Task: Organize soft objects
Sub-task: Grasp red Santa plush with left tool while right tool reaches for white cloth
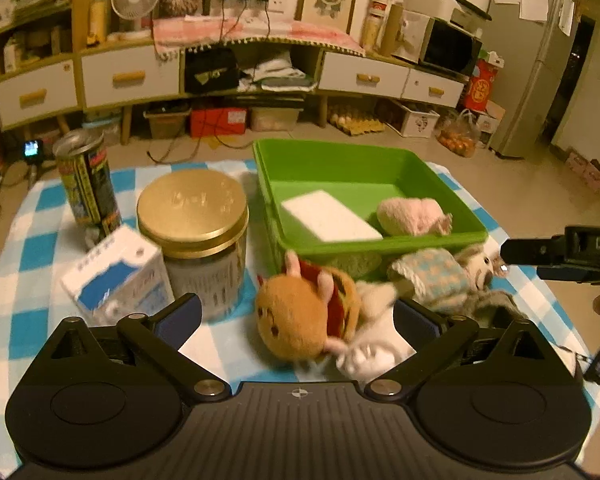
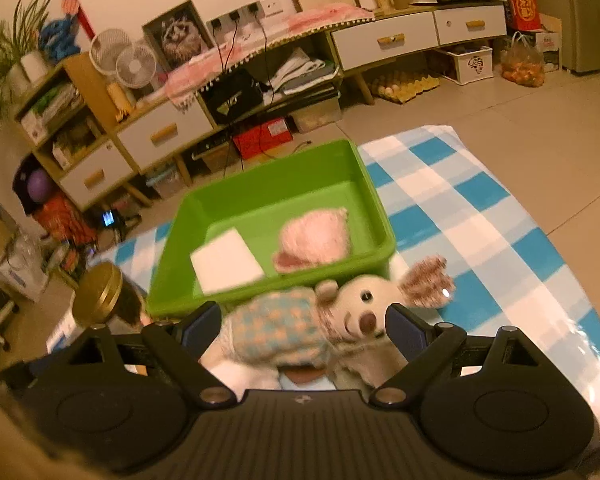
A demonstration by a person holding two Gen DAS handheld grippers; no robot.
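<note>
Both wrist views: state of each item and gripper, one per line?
green bin: open, on the checked cloth
white sponge: in the bin
pink plush: in the bin
hamburger plush: outside, between open left gripper fingers
mouse plush: outside, between open right gripper fingers
jar: lidded, upright
can: upright

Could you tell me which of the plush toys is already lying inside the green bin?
The pink plush, beside the white sponge in the green bin. The orange hamster plush and checked-shirt mouse plush lie outside it.

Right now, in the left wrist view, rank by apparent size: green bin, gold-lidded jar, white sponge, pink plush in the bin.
1. green bin
2. gold-lidded jar, though it sits nearer the camera
3. white sponge
4. pink plush
</note>
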